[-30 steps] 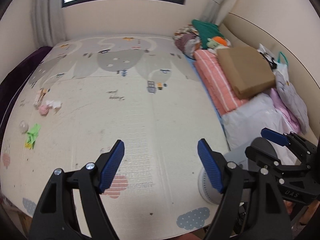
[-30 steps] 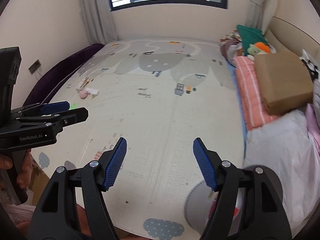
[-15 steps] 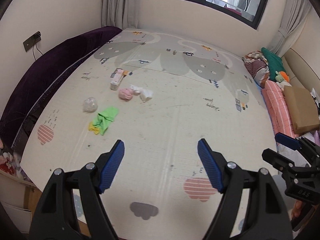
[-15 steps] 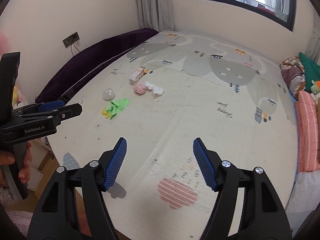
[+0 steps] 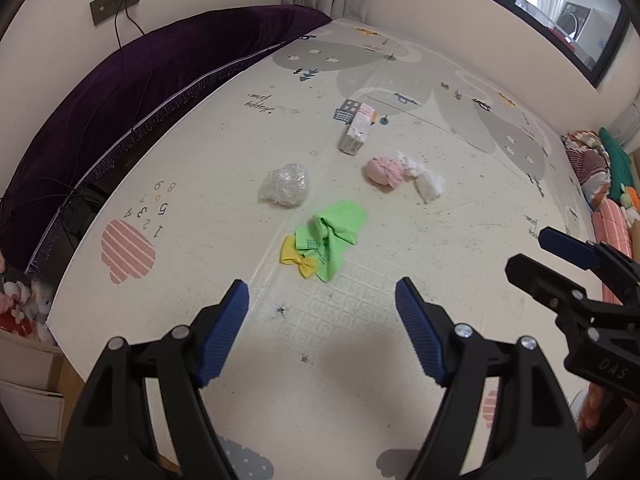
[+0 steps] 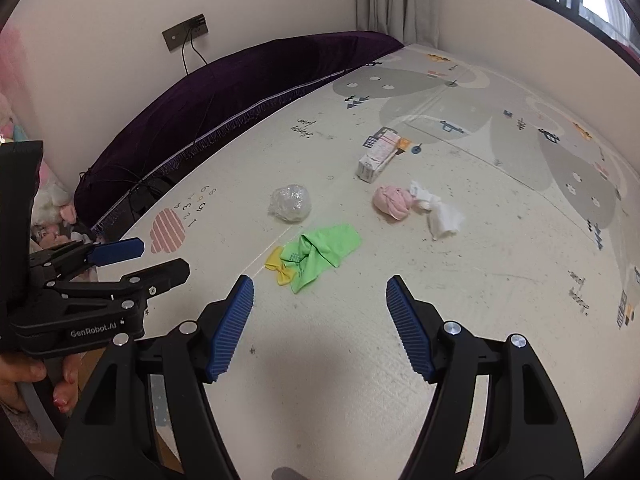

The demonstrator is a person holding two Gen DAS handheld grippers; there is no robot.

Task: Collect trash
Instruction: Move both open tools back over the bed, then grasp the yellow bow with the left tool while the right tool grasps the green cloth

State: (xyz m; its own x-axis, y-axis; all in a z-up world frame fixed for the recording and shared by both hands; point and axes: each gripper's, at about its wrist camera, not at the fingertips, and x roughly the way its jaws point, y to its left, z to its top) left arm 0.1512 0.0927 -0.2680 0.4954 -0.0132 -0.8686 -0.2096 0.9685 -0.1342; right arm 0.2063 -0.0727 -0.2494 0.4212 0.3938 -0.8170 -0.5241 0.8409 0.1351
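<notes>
Hovering over the play mat [image 5: 460, 240], left tongs [image 5: 322, 320] and right tongs [image 6: 320, 316] both spread apart, empty; trash mid-mat: green wrapper [image 5: 332, 240] nearest, likely first pick; plastic wad [image 5: 285, 189], pink wad [image 5: 384, 171] beyond.

A patterned play mat [image 5: 460, 216] lies beside a purple velvet cover [image 5: 120, 92] under a wall socket [image 6: 185, 33].

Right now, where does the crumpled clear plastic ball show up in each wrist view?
Left wrist: crumpled clear plastic ball lies left of centre, beyond the green wrapper.
Right wrist: the ball lies left of centre, above the green wrapper.
Shared landmark: the small carton sits farther back and to the right of the ball in both views.
</notes>
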